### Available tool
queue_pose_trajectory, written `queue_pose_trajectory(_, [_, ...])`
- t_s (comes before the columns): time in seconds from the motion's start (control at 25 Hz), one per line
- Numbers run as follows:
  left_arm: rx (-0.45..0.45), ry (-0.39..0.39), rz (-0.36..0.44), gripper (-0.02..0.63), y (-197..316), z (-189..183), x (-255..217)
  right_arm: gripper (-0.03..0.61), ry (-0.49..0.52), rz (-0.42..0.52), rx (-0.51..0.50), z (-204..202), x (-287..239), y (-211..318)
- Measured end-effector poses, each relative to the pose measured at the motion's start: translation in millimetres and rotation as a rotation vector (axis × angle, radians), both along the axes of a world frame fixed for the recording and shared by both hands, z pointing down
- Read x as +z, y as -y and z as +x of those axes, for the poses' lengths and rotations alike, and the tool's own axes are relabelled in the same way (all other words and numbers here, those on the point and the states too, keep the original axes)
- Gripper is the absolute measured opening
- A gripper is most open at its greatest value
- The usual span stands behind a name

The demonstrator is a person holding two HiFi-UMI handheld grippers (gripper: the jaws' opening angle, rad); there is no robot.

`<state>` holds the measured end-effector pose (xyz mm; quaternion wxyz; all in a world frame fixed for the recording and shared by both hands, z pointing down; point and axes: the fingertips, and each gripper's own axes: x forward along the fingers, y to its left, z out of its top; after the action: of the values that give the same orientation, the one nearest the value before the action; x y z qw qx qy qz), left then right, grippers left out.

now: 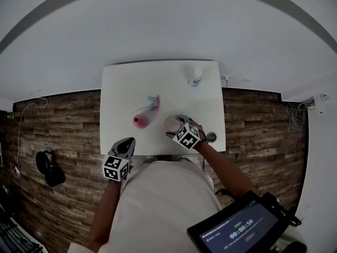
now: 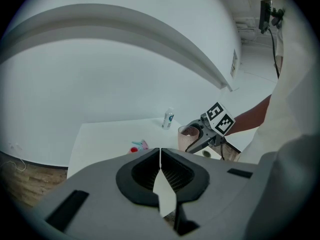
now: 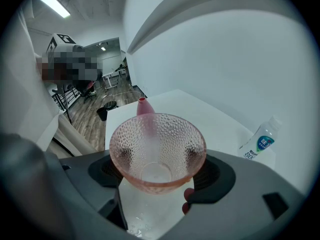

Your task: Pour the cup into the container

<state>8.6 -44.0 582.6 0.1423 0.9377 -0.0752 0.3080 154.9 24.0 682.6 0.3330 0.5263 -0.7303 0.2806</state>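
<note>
**Near counter [image 1: 126, 88] edge: cup gripped**

Nearest us, our left gripper [image 2: 160, 156] hangs with its fingers pressed together, empty. To its right, the fingers of our right gripper [image 3: 157, 170] clamp the pink cup [image 3: 157, 146]. Beyond lies the pink container [image 1: 141, 121]; farthest right, a clear bottle [image 1: 195, 77].

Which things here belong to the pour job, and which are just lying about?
Job: pink cup, held by right tongs; pink container.
Lying about: clear bottle; pink-and-teal item; small round object; left tongs, shut, empty.
</note>
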Motion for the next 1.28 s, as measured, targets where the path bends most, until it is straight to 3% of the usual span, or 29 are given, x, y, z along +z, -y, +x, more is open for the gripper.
queue_pose_trajectory(0.28, [-0.002, 0.019, -0.008, 0.012, 21.3, -2.4, 13.3, 0.382, 0.007, -0.015, -0.001, -0.6, 24.2, 20.8])
queue_pose_trajectory(1.28, [0.013, 0.052, -0.006, 0.012, 12.4, -5.7, 14.3, 0.382, 0.024, -0.064, 0.022, 2.9, 63.1, 13.8])
